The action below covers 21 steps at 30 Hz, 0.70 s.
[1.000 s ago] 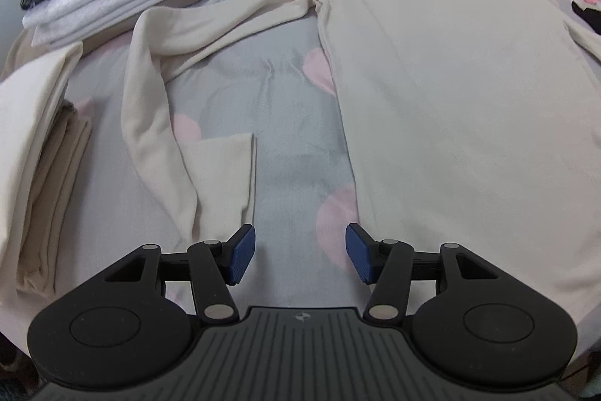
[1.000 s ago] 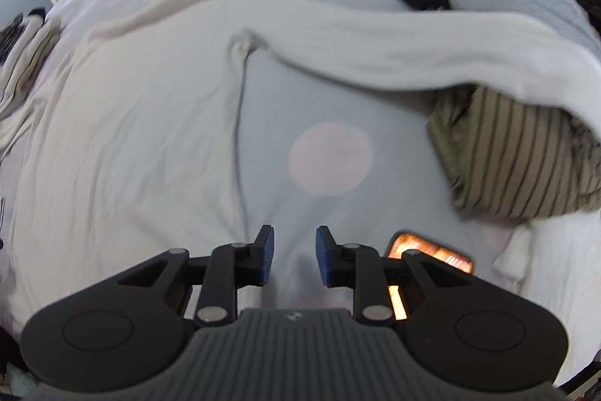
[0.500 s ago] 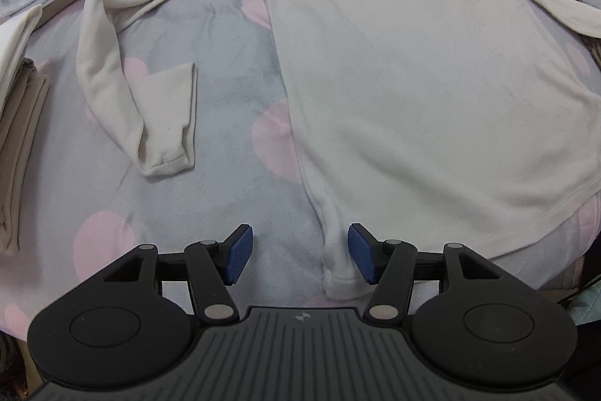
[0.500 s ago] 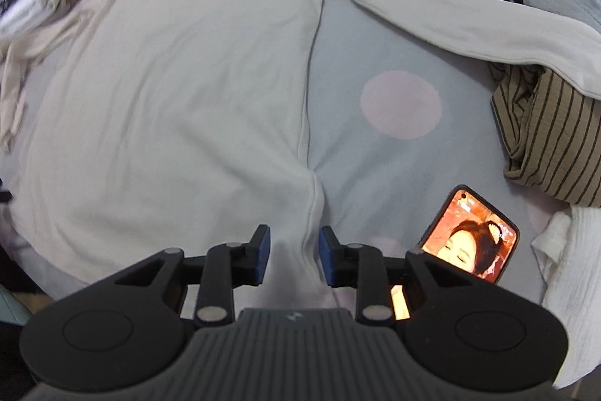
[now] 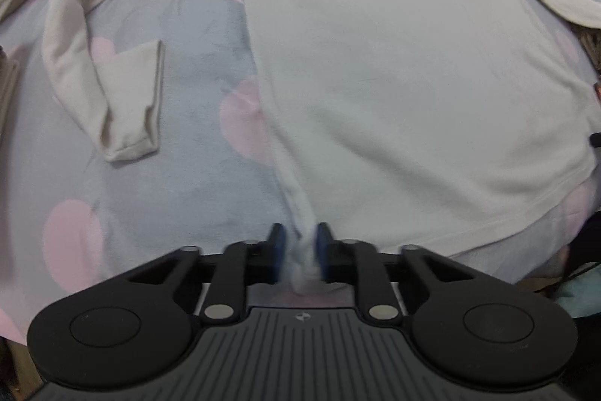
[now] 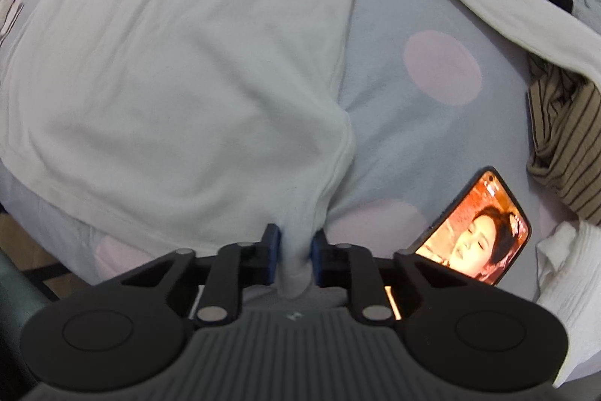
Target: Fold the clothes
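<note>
The cream long-sleeved top point(image 5: 394, 81) lies spread flat on the bed point(image 5: 195, 183), hem toward the cameras. Both tools grip it at the bottom corners — the left gripper point(image 5: 299, 252) has its jaws clamped on one hem corner, the right gripper point(image 6: 293, 250) on the other. The knit looks soft, light and limp, so it should sag between holds; seams and corners seem the surest grip. The left view shows a bent sleeve point(image 5: 124, 108) — the right shows a lit phone point(image 6: 477, 232) and a striped garment point(image 6: 563, 153).
</note>
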Motion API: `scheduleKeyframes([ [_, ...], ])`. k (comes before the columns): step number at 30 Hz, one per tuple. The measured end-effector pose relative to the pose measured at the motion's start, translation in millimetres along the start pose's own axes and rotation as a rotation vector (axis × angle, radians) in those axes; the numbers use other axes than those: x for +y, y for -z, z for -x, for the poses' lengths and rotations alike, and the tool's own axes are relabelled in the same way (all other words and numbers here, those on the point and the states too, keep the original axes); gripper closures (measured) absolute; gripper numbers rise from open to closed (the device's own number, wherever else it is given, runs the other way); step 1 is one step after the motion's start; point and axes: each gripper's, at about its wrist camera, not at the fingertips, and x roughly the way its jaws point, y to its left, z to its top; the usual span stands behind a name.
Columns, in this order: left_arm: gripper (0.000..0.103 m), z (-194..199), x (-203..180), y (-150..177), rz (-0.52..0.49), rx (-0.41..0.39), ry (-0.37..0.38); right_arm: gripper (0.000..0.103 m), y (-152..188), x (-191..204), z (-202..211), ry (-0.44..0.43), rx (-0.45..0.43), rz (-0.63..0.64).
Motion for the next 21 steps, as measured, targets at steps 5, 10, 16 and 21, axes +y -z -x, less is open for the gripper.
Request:
scheduleKeyframes([
  [5, 0.099, 13, 0, -3, 0.011, -0.007, 0.078, 0.092, -6, 12, 22, 0.023, 0.067, 0.13],
  [10, 0.099, 62, 5, -11, -0.029, -0.03, 0.147, 0.093, -20, 3, 62, -0.039, 0.12, 0.146],
  [16, 0.099, 69, 10, -22, -0.106, 0.052, 0.085, 0.093, -25, 12, 53, -0.06, 0.238, 0.184],
  [21, 0.099, 25, 11, -11, -0.129, 0.191, 0.036, 0.094, -13, 21, 13, -0.063, 0.329, 0.217],
])
